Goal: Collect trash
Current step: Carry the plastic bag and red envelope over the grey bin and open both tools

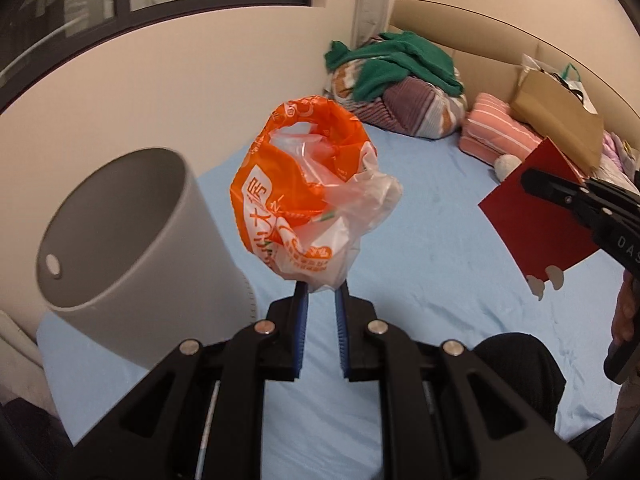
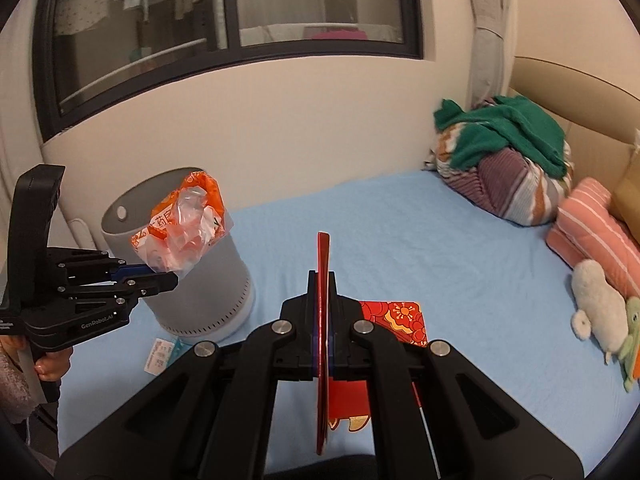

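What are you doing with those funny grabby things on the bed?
Someone is tidying up trash from the bed. The left gripper is pinching an orange and clear plastic bag, holding it up beside the open grey bin. The right gripper is clamped on a flat red envelope. Another red envelope and a small white wrapper lie on the blue sheet.

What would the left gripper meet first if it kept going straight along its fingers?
Nothing near, probably: past the orange bag held in the left gripper, only blue sheet lies ahead, then the clothes pile. The grey bin sits left of that line. Depth is uncertain.
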Demonstrator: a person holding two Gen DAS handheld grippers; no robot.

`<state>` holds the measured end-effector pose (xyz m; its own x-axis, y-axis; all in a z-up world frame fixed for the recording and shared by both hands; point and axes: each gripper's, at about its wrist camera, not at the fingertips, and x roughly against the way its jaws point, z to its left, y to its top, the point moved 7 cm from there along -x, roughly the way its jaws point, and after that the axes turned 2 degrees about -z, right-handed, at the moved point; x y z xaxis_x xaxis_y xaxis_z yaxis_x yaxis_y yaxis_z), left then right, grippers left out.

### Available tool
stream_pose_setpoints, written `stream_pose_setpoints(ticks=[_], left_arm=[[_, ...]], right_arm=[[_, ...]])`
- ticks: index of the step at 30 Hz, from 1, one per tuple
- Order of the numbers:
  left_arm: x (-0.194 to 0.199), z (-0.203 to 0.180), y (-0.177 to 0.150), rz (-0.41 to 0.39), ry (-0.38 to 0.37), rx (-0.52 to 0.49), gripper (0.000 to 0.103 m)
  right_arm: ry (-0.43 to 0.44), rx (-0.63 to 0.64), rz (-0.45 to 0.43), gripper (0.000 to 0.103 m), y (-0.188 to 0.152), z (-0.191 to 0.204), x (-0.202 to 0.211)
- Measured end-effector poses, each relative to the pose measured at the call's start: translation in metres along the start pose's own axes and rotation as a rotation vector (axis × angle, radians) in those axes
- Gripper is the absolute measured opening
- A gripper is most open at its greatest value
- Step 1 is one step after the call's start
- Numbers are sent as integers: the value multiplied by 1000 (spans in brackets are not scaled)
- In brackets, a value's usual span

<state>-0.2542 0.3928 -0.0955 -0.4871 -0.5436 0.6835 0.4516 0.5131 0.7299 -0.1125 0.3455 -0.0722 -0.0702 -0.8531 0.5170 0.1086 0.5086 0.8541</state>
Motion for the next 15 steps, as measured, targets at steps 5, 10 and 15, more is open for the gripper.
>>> stream_pose_setpoints(ticks=[5, 10, 15], left_arm=[[40, 59, 18, -64, 97, 57, 14], [74, 110, 33, -115, 208, 89, 14], [89, 153, 38, -118, 304, 125, 14]], right_arm=[[122, 114, -26, 2, 47, 60, -23], [243, 210, -43, 2, 81, 125, -40], [356, 239, -37, 2, 110, 174, -63]])
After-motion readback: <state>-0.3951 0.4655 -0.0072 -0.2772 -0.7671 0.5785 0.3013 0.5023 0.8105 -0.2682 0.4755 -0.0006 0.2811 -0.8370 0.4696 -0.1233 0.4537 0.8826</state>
